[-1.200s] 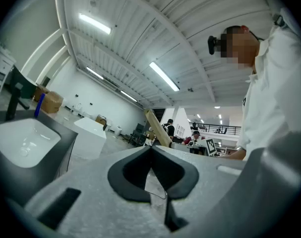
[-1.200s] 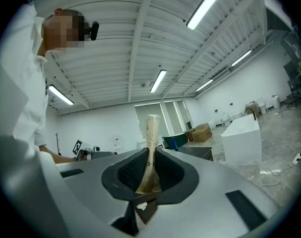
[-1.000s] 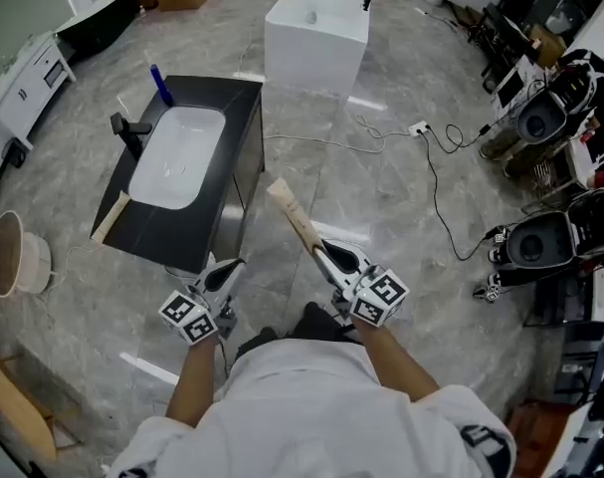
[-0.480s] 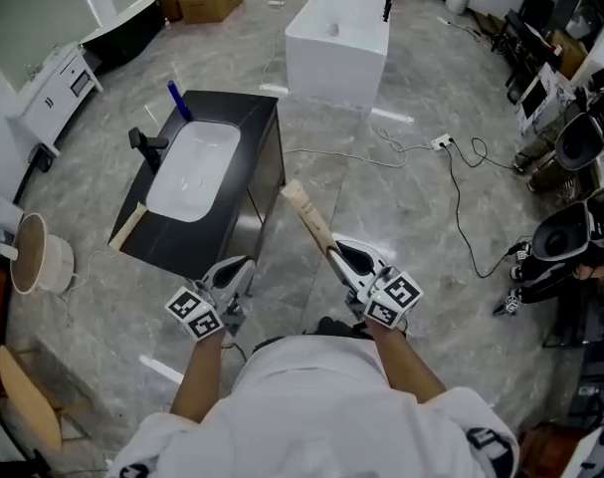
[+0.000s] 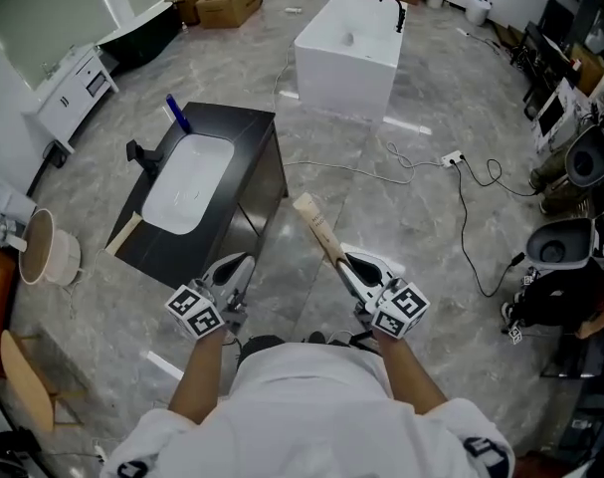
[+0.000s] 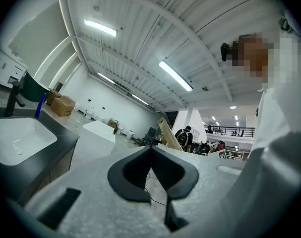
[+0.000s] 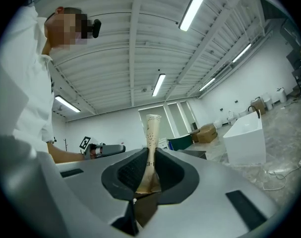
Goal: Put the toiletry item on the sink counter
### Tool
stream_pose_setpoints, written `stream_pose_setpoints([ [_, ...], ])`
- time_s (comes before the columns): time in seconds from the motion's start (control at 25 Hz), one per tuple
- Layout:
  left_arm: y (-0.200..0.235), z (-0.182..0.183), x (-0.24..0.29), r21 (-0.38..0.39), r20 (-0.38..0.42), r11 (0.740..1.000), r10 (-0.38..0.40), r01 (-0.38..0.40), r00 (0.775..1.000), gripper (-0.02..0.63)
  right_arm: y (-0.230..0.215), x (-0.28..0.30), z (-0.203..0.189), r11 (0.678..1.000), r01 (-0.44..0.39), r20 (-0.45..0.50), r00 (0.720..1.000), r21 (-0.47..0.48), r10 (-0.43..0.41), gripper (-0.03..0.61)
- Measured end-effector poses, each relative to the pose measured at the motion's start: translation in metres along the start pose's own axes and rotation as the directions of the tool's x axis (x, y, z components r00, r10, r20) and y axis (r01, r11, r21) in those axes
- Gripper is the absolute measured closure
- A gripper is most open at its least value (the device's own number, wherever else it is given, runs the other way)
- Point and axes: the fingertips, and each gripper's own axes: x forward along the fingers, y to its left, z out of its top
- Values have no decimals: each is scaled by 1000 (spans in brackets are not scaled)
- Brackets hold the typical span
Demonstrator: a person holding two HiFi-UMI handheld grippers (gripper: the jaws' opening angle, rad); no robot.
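A long beige toiletry tube (image 5: pixel 316 226) (image 7: pixel 150 148) sticks out forward and up from my right gripper (image 5: pixel 355 269) (image 7: pixel 149 175), whose jaws are shut on its lower end. My left gripper (image 5: pixel 232 272) (image 6: pixel 151 170) is shut with nothing between its jaws and hovers over the floor just in front of the sink counter (image 5: pixel 255 137) (image 6: pixel 61 145). The counter is black with a white basin (image 5: pixel 186 182) (image 6: pixel 16 137), a black tap (image 5: pixel 142 155) and a blue upright item (image 5: pixel 178 114) at its far end. Both grippers are short of the counter.
A beige stick (image 5: pixel 123 235) lies on the counter's near left corner. A white tub (image 5: pixel 349 38) stands beyond the counter. A white cable (image 5: pixel 371 174) and power strip (image 5: pixel 453 157) lie on the grey floor. Equipment (image 5: pixel 570 217) lines the right side; a round basin (image 5: pixel 45 250) sits left.
The head view has shifted, so the counter and tub sit a little further right and down in frame. Both grippers hold nearly the same pose, the tube still gripped.
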Motion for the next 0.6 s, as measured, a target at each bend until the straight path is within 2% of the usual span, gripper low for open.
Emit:
stream_pose_setpoints([
  [0.12, -3, -14, 17, -4, -16, 1000, 19, -19, 1000, 597, -16, -10, -5, 1000, -11, -19, 1000, 11, 11, 528],
  [0.32, 3, -19, 38, 7, -52, 999, 47, -47, 998, 597, -47, -19, -14, 997, 23, -21, 1000, 69, -21, 526],
  [0.6, 33, -30, 91, -22, -72, 999, 25, -27, 997, 597, -100, -1, -14, 994, 56, -40, 998, 91, -53, 528],
])
